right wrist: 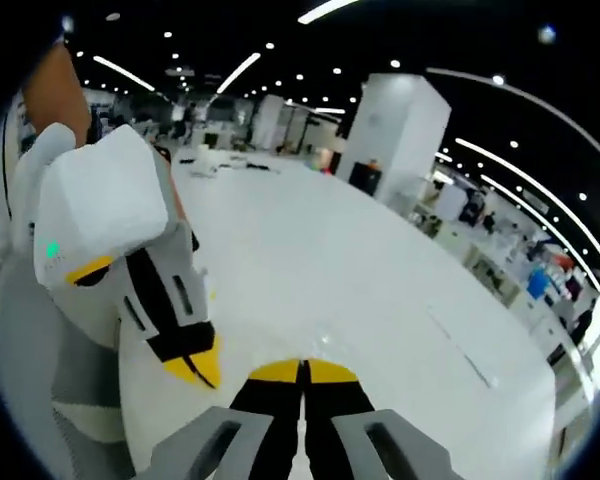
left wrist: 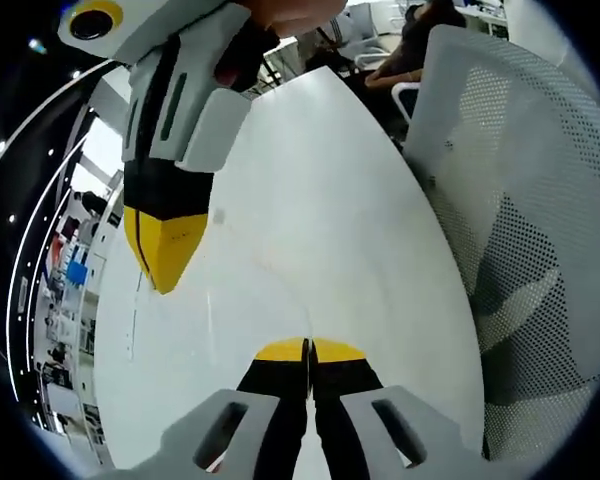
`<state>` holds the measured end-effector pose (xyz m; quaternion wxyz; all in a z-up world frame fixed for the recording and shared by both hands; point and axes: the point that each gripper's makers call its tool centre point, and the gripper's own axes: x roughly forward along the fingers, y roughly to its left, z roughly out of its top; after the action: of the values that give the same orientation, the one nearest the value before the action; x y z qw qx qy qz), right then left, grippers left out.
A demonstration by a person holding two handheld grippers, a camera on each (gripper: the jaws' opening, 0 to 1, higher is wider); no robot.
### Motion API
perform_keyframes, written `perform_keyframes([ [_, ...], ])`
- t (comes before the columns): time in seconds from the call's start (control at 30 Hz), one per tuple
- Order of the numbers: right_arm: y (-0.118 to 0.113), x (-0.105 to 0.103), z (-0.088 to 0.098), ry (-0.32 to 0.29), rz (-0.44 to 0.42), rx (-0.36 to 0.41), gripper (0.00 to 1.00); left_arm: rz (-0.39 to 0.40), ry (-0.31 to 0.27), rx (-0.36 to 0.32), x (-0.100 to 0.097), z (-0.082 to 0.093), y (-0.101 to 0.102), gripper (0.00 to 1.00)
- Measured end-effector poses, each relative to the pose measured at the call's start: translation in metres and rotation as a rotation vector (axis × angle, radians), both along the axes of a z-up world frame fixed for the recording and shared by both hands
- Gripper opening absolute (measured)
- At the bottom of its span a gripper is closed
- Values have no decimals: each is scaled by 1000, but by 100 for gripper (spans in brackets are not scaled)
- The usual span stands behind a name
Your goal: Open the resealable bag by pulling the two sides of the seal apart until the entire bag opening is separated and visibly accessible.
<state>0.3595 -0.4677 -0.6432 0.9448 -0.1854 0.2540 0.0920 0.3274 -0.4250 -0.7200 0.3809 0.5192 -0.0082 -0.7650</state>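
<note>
Pinching thin clear bag edge, both tongs. Left tongs [left wrist: 308, 352] closed tight at 6 o'clock in left gripper view; faint transparent bag [left wrist: 215, 300] lies on white counter [left wrist: 320, 200], barely visible. Right tongs [left wrist: 165, 262] at 10 o'clock, tips together. Right gripper view: right tongs [right wrist: 303, 372] shut, left tongs [right wrist: 202, 367] just beside at 8 o'clock. Mesh chair [left wrist: 520, 200] at 3 o'clock. Step, judged: grips set on seal sides, pull not begun. Next: draw tongs apart w/ steady tension; can't confirm each holds separate side.

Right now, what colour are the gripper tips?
Yellow tips on the left gripper, clearest in the left gripper view.
</note>
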Motion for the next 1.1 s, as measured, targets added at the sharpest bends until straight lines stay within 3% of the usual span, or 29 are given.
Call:
perform_keyframes([
  [0.17, -3, 3, 10, -39, -11, -45, 0, -13, -23, -1, 1, 0, -2, 0],
  [0.83, -13, 7, 0, -26, -62, -17, 0, 6, -68, 0, 18, -5, -10, 0],
  [1.1, -16, 6, -17, 18, -69, -16, 0, 80, -9, -28, 24, -1, -13, 1],
])
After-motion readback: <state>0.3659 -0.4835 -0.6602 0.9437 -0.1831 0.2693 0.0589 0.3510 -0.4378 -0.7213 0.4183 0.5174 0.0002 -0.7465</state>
